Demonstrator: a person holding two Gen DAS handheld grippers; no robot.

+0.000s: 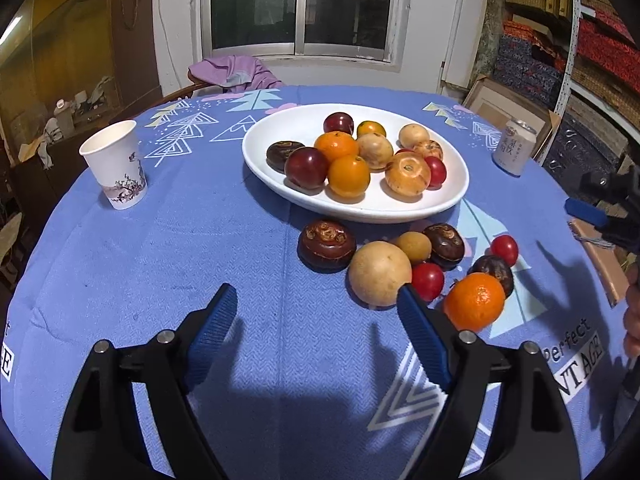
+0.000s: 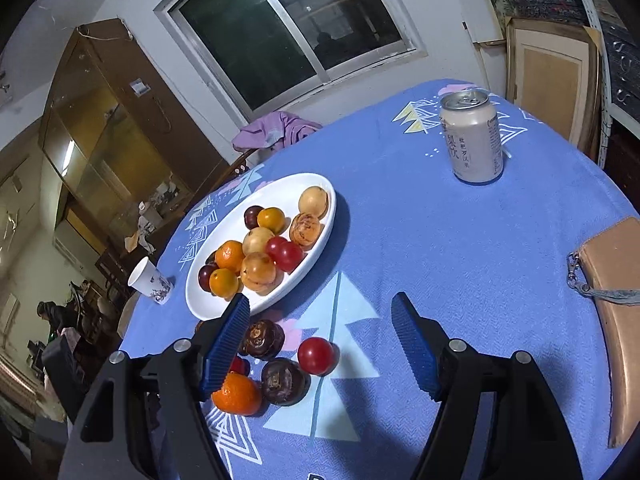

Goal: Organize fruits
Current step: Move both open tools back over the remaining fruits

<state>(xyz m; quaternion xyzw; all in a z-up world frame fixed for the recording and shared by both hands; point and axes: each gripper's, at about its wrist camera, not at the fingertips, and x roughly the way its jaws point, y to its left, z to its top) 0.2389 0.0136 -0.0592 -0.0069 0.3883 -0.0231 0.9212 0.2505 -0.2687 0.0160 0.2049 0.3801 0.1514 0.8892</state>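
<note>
A white oval plate (image 1: pixel 448 196) (image 2: pixel 204 304) holds several oranges, dark plums, tan fruits and red tomatoes. Loose fruit lies on the blue cloth in front of it: a dark water chestnut (image 1: pixel 326 245), a big tan fruit (image 1: pixel 379 273), an orange (image 1: pixel 474 301) (image 2: pixel 237 395), red tomatoes (image 1: pixel 427 281) (image 2: pixel 316 355) and more chestnuts (image 2: pixel 282 380). My left gripper (image 1: pixel 316 300) is open and empty, just short of the loose fruit. My right gripper (image 2: pixel 320 308) is open and empty above the cloth, right of the loose fruit; it also shows at the left wrist view's right edge (image 1: pixel 588 212).
A paper cup (image 1: pixel 116 164) (image 2: pixel 150 281) stands left of the plate. A drink can (image 1: pixel 513 146) (image 2: pixel 472 138) stands at the far right. A tan wallet with a clasp (image 2: pixel 616 280) lies at the table's right edge. A chair with purple cloth (image 1: pixel 236 72) is behind the table.
</note>
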